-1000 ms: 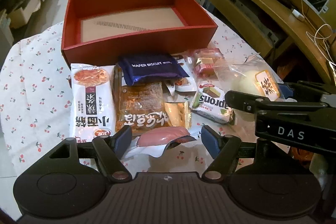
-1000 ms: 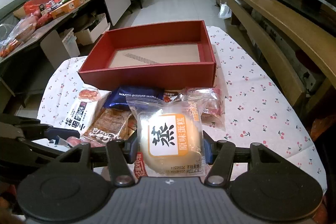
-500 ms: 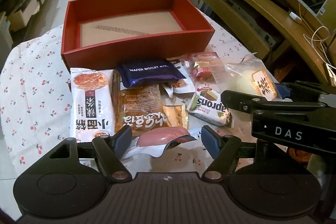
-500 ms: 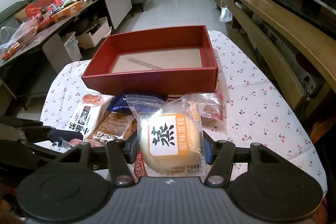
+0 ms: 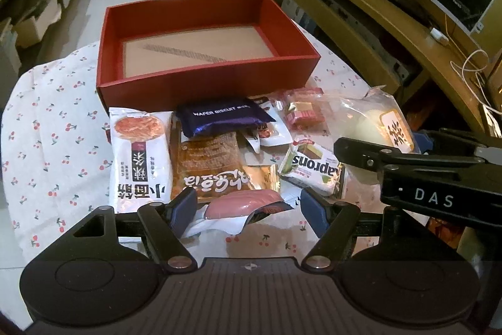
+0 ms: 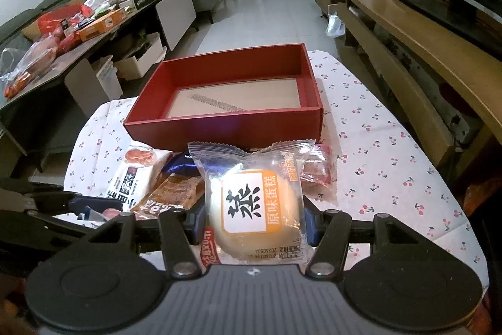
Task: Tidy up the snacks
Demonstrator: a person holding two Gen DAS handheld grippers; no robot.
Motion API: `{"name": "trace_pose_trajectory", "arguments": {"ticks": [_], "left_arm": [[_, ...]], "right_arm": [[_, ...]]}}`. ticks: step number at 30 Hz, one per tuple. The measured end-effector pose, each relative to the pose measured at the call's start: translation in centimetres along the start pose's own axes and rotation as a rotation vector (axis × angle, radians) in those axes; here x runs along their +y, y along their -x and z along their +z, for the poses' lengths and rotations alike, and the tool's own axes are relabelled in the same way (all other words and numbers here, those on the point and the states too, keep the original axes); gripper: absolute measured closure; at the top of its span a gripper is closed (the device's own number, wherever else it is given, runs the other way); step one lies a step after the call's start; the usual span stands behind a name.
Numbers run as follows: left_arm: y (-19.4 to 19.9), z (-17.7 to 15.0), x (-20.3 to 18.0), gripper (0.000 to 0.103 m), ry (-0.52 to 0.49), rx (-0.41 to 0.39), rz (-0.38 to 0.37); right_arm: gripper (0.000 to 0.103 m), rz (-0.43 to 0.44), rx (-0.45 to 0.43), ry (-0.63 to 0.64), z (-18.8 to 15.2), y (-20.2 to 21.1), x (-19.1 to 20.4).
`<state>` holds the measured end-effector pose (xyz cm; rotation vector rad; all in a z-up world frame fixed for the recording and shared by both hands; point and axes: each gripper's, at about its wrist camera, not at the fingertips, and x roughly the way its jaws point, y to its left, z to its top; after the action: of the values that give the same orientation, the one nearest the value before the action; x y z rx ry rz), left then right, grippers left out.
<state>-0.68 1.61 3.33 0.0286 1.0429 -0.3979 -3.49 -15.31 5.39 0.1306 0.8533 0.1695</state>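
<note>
An empty red box (image 5: 207, 90) (image 6: 219, 131) stands at the far side of the cherry-print table. In front of it lie a white noodle-snack packet (image 5: 139, 159), a navy wafer biscuit pack (image 5: 219, 115), an orange-brown packet (image 5: 210, 165), a green Aprons wafer pack (image 5: 313, 168) and a clear bag of pink sweets (image 5: 301, 109). My left gripper (image 5: 248, 208) is shut on a pink sausage packet (image 5: 241, 203), just above the near snacks. My right gripper (image 6: 254, 225) is shut on a clear steamed-cake packet (image 6: 251, 203) (image 5: 376, 121), held up to the right of the pile.
The tablecloth (image 6: 392, 178) is bare on the right and its edge drops off close by. A long wooden bench and cabinet (image 6: 408, 58) run along the right. A cluttered low table (image 6: 78, 21) and white boxes stand at the left, across tiled floor.
</note>
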Motion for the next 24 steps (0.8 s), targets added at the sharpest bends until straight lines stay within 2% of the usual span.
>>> {"name": "trace_pose_trajectory", "arguments": {"ticks": [4, 5, 6, 7, 14, 18, 21, 24], "left_arm": [[0.3, 0.1, 0.1, 0.025, 0.007, -0.008, -0.002], [0.4, 0.2, 0.1, 0.044, 0.008, -0.014, -0.009], [0.4, 0.4, 0.2, 0.053, 0.011, -0.007, -0.011], [0.4, 0.5, 0.4, 0.053, 0.023, -0.005, -0.026], [-0.8, 0.2, 0.7, 0.048, 0.016, 0.040, -0.006], [-1.3, -0.8, 0.5, 0.031, 0.012, 0.077, -0.019], [-1.5, -1.7, -0.5, 0.019, -0.074, 0.100, -0.035], [-2.1, -2.5, -1.8, 0.018, -0.153, 0.125, -0.047]], "right_arm": [[0.040, -0.002, -0.004, -0.006, 0.2, 0.0, -0.1], [0.040, -0.002, -0.004, -0.007, 0.2, 0.0, -0.1], [0.040, -0.002, -0.005, -0.009, 0.3, 0.0, -0.1], [0.040, -0.002, -0.006, -0.011, 0.3, 0.0, -0.2], [0.040, -0.006, -0.003, -0.015, 0.3, -0.1, -0.2], [0.040, 0.003, -0.003, -0.010, 0.3, 0.0, -0.2], [0.040, 0.008, -0.004, -0.012, 0.1, 0.2, -0.6], [0.040, 0.007, -0.002, -0.016, -0.1, 0.4, -1.0]]}}
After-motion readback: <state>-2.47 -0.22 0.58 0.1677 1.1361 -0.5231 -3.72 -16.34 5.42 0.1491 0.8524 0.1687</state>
